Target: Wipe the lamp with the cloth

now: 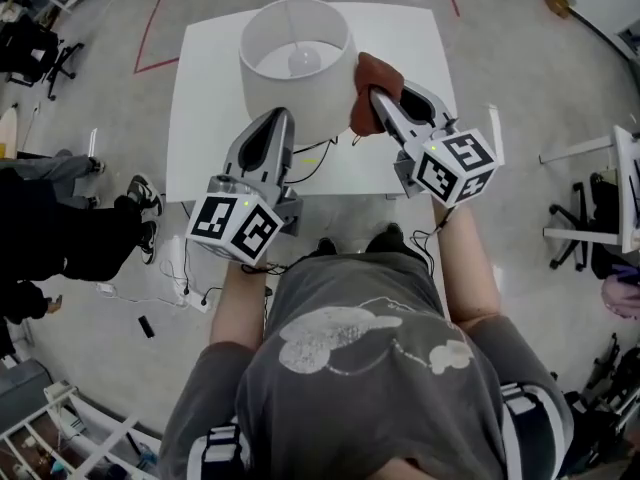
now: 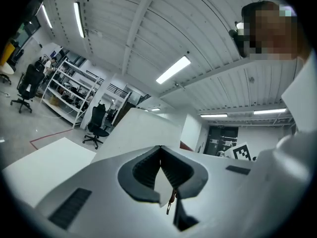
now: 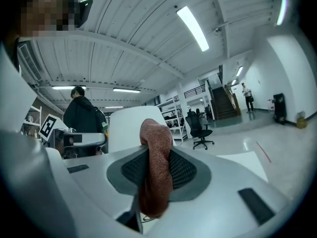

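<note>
Person in a grey T-shirt (image 1: 360, 368) fills the lower head view, nearest the lens; both forearms reach forward to a white table (image 1: 205, 118) on a grey floor

Item 1, far left: bystanders' legs and sneakers (image 1: 140, 200); black office chair (image 1: 40, 48) at upper left; red tape line (image 1: 155, 28) on the floor beside the table's left corner

Item 2: left gripper (image 1: 283, 118), tips at the lower near wall of the lampshade (image 1: 265, 93). Its own view shows the fingers (image 2: 143, 170) brought together at the tips, with a thin white edge caught between the ribbed pads (it reads as the shade's bottom rim) and the shade rising just behind

Item 3: table lamp (image 1: 320, 98), upright near the middle of the table's far side; white drum shade, open top, bulb (image 1: 303, 60) visible inside. Black cable (image 1: 318, 155) trails on the tabletop just below the shade

Item 4: cloth (image 1: 372, 80), rust-brown, terry texture, bunched; pressed against the shade's right side

Item 5: right gripper (image 1: 378, 98), fingers (image 3: 183, 170) clamped on the cloth, which folds up over the tips and hangs down between the pads in that gripper's view

Item 6, far right: white frame rack (image 1: 620, 193) on the floor, well apart from the table
</note>
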Demonstrator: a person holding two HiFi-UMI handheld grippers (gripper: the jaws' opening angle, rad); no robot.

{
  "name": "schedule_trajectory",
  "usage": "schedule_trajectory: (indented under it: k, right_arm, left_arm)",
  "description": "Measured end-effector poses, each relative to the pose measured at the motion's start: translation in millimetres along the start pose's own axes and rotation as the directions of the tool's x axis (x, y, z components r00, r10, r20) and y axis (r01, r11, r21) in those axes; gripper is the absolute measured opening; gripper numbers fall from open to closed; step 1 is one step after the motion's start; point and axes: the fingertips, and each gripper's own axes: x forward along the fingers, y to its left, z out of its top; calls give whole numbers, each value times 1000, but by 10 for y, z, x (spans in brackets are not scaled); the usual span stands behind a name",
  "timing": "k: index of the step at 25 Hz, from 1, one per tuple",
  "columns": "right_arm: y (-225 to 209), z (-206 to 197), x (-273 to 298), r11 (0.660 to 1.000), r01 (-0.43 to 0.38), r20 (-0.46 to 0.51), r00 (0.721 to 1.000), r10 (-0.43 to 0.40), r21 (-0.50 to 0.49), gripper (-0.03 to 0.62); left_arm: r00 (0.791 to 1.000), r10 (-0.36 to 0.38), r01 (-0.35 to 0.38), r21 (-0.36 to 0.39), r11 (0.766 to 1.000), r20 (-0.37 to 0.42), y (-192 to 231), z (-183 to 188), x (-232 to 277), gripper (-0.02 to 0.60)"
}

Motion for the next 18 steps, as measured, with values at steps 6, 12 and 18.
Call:
schedule_trajectory:
  k: [6,12,18]
  right_arm:
    - [-259,-268,36,995,-93,-44,994,95,44,91]
    - [-344,-600,126,981,-184,-142,971,190,58,91]
    - [-483,-513,130,963,-266,-161,949,270,45,91]
  left_arm:
    - [993,120,-120,29,992,-4,7,-241,29,9]
    - [969,248,-248,9,969,19,29,-445,-47,8]
    - [944,327,-329,29,944,49,-258,-525,28,8]
